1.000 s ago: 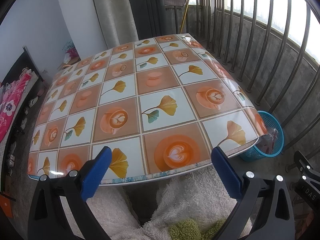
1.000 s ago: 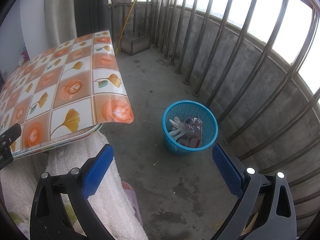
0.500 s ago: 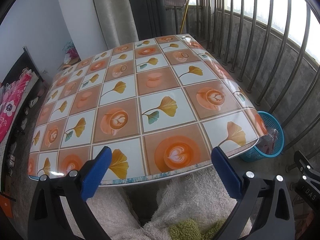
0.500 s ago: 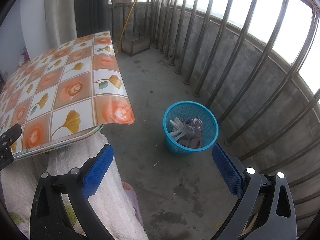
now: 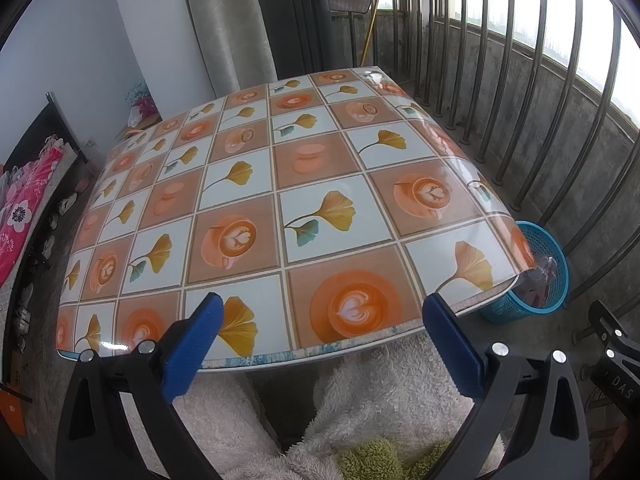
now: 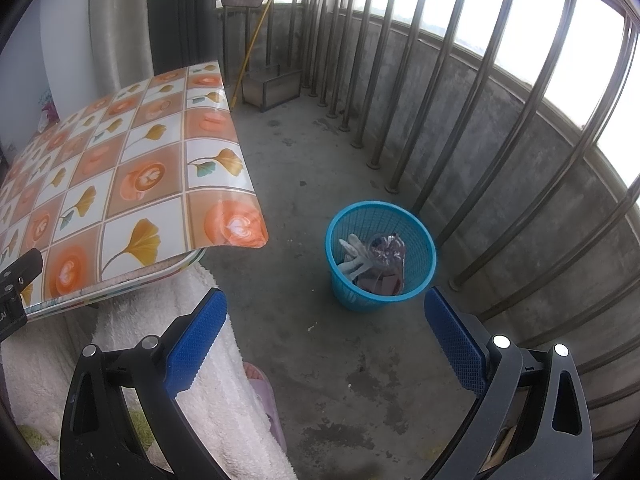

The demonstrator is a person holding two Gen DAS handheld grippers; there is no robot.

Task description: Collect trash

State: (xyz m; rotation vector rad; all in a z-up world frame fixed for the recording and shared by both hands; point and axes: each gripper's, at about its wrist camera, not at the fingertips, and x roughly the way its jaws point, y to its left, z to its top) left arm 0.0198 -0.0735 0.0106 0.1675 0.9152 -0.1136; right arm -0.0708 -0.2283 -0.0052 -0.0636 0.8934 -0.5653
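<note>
Trash (image 6: 376,258) fills the blue basket (image 6: 424,236) beyond the gaping right claw (image 6: 326,342).

left gripper (image 5: 320,344) held level w/ both blue-padded fingers (image 5: 192,344) spread wide apart, nothing between them; black frame arms angle down to either side at bottom of view. right gripper (image 6: 324,344) in same pose, jaws wide, blue ribbed pads (image 6: 454,344) facing inward, empty. each gripper's black edge shows in the other's cam, so the 2 sit side by side, left one to the left, close together
</note>
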